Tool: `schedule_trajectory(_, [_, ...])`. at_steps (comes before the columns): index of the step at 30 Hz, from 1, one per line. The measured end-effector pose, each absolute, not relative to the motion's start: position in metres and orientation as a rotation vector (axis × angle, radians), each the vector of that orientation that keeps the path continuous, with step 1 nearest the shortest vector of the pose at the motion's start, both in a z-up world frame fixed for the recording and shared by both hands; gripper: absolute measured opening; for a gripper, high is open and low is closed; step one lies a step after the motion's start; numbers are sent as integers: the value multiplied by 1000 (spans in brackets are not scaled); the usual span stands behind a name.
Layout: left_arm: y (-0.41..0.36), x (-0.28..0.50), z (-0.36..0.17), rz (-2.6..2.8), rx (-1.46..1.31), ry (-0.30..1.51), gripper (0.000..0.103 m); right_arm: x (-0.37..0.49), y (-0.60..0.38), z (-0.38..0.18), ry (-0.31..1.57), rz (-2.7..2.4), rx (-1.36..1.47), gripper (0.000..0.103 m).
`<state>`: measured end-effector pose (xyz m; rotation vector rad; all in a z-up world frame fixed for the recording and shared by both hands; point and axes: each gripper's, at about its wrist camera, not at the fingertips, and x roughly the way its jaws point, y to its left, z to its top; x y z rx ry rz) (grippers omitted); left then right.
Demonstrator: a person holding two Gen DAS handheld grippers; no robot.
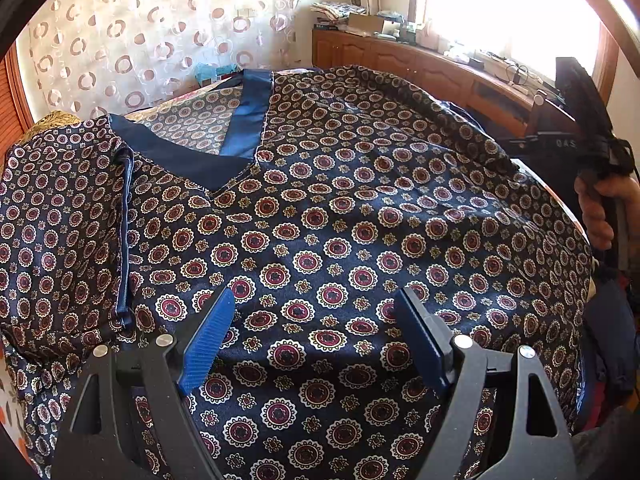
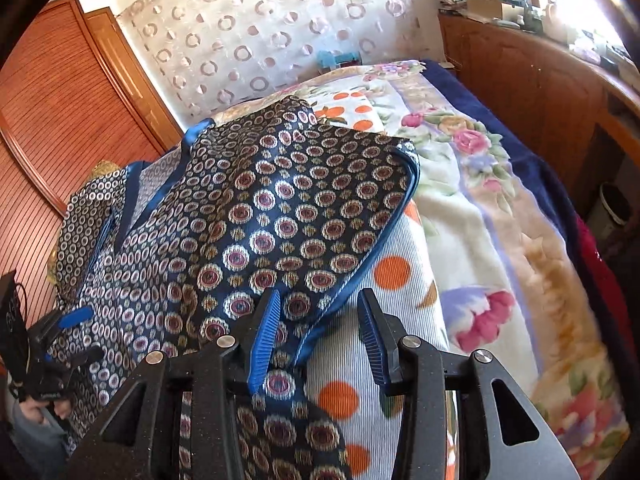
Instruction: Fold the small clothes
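**Sleeve fold pending**

Top (image 1: pixel 340 240) lies flat across the bed (image 2: pixel 480 240). Left gripper (image 1: pixel 316 332) hovers over it, jaws apart, empty. Right gripper (image 2: pixel 320 332) jaws apart around the sleeve (image 2: pixel 304 208) hem at the bed's right edge. Next: clamp, fold inward.

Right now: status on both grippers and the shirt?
Left gripper open, hovering over the shirt. Right gripper open, fingers apart, nothing pinched, at the sleeve edge. One sleeve folded in, other spread on bedding. Nothing in the way.

One shirt (image 1: pixel 320 220), two grippers (one blanket (image 2: pixel 500 240))
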<state>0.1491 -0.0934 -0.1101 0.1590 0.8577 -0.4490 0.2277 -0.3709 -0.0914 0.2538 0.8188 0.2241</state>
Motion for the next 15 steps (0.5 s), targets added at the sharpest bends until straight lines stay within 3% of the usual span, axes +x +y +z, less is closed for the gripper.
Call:
schedule_trajectory(1, [-93,149,-110,-449,159,858,82,232,-372,-92,818,225,265,41])
schedule_trajectory(4, [-93,149,-110,-449,158,858,82,243,-370,-97,838,235,255,8])
schedule_trajectory(8, [-94,149,-110,-450,155,857,82,259,-364,-90,796,234,248,4])
schedule_trajectory(15, [-93,148,-110,-453,147,857,82,255,-316,-20,658,329,91,3])
